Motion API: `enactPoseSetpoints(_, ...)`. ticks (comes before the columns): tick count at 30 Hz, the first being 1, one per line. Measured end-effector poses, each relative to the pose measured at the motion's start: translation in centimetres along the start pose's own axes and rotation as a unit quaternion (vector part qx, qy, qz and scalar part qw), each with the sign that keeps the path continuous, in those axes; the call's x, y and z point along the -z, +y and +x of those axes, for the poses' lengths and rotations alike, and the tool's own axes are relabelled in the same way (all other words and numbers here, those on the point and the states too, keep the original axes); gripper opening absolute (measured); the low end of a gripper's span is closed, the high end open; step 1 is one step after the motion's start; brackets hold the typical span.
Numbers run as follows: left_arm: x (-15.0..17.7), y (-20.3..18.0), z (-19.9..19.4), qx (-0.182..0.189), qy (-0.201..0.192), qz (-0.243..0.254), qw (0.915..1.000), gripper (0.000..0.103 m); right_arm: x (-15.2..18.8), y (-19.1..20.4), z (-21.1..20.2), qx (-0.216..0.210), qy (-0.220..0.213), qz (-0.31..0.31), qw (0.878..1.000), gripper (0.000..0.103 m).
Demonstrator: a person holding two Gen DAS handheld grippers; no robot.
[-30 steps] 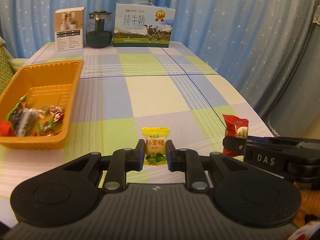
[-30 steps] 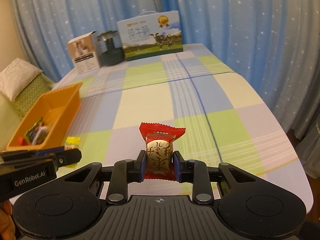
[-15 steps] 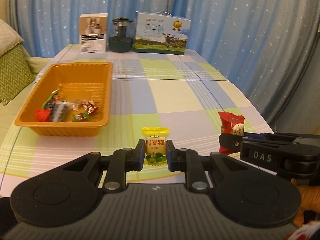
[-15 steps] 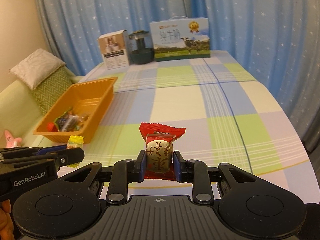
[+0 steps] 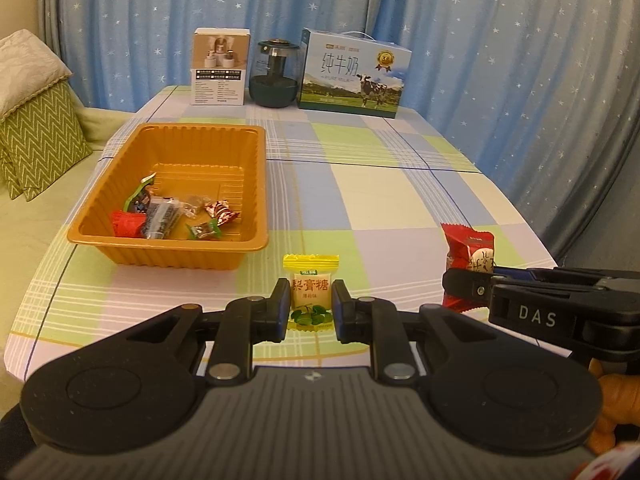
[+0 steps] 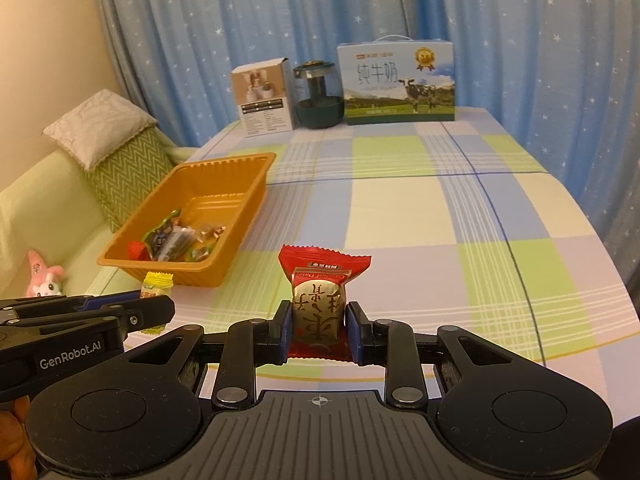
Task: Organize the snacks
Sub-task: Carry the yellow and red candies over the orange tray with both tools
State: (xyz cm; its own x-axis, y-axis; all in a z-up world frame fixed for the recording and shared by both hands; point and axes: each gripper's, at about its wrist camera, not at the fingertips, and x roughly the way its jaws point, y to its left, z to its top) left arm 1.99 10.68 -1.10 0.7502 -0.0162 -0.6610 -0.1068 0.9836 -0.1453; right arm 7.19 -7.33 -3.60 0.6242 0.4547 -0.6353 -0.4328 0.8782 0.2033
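Note:
My left gripper (image 5: 310,307) is shut on a yellow candy packet (image 5: 311,285) and holds it above the table's near edge, just right of the orange tray (image 5: 168,248). The tray holds several wrapped snacks (image 5: 168,216). My right gripper (image 6: 318,330) is shut on a red snack packet (image 6: 320,304), also held above the table. In the left wrist view the red packet (image 5: 468,252) shows at the right; in the right wrist view the yellow candy (image 6: 157,286) shows at the left, next to the tray (image 6: 224,184).
A white box (image 5: 219,68), a dark glass jar (image 5: 275,76) and a milk carton box (image 5: 354,74) stand along the table's far edge. Blue curtains hang behind. A green sofa with a cushion (image 5: 36,136) lies left of the table.
Both grippers have risen and pulled back with their packets held. The tray now shows fuller and nearer the centre in both views.

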Motion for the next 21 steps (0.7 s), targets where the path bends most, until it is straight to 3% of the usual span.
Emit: enactPoseSetpoints(21, -1.5, 4.3, -0.4, -0.030, -0.004, -0.020, 0.9993, 0.019, -1.1, 5.1, 2.8, -0.043, 0.009, -0.033, 0.998, 0.029)
